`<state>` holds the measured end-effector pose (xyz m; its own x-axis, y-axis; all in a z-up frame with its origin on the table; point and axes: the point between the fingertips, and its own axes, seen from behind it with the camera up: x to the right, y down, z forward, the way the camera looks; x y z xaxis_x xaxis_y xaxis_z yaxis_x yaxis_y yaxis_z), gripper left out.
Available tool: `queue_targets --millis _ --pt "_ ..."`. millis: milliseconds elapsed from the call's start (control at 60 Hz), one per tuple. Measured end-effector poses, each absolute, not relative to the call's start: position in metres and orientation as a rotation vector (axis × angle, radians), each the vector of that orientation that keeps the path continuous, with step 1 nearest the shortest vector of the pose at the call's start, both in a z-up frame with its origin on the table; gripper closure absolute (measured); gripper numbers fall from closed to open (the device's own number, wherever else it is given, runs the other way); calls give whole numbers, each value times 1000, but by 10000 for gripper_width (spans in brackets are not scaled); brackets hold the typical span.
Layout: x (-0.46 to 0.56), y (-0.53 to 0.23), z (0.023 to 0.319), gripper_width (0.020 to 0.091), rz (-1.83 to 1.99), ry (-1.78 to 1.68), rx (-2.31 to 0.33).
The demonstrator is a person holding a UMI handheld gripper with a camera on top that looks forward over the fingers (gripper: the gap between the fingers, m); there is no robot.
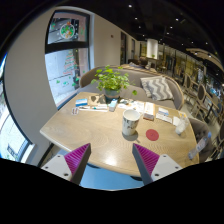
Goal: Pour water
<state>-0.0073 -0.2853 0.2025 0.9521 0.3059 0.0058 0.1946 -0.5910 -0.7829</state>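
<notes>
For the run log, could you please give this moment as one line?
task: pour water | gripper: open, empty | mug: on table, beyond fingers | plant: behind

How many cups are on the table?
2. One cup stands near the middle of the wooden table, just ahead of the open gripper. A clear cup stands further right, past the red coaster. The plant might hide others.

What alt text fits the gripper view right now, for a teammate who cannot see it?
The gripper hangs open above the near edge of a round wooden table, holding nothing. Beyond the fingers stand a pale cup, a red coaster, a glass and a potted plant.
</notes>
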Motion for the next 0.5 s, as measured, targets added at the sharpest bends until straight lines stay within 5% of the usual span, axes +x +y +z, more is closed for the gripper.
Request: queue_targets --millis 283,500 --pt "90 -276 194 249 118 -249 -2193" --pt "211 -282 160 250 59 -144 -2189"
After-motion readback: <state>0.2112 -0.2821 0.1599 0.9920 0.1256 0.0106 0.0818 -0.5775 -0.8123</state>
